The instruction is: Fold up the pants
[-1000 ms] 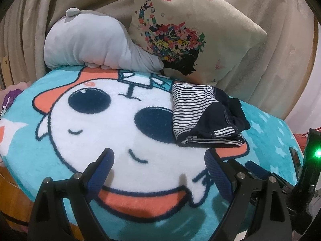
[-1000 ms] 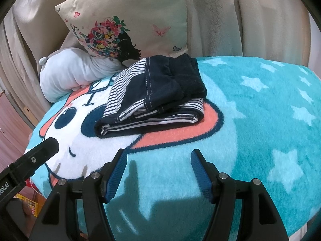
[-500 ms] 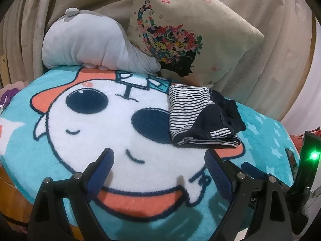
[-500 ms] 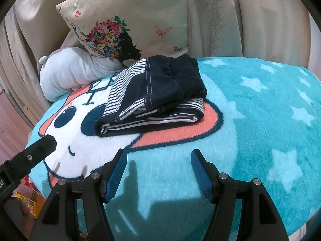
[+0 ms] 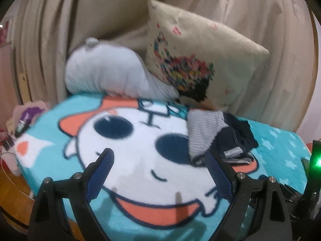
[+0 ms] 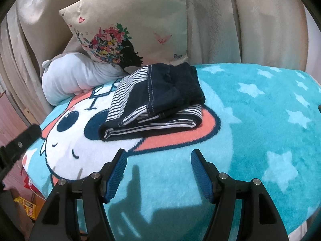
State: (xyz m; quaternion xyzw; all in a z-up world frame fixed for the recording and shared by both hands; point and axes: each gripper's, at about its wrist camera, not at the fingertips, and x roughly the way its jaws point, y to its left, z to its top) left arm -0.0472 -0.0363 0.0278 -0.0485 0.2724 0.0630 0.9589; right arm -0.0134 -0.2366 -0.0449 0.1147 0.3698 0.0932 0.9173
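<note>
- Left tool (image 5: 158,164) is hovering over the blanket's cartoon face with its blue-padded fingers (image 5: 100,170) spread wide apart, gripping nothing; this view is blurred.
- Right tool (image 6: 158,166) is likewise standing with its fingers apart, above bare turquoise pile just in front of the pants and not touching them.
- Turquoise blanket (image 6: 260,120), printed with white stars and a cartoon face, is covering the surface under everything.
- Cream floral cushion (image 6: 140,28) is leaning against the beige drapery behind.
- Pale grey plush pillow (image 6: 76,74) is lying beside the cushion, touching it.
- Pants (image 6: 154,102), navy with striped panels, are lying folded into a compact stack on the blanket, near the cushion.
</note>
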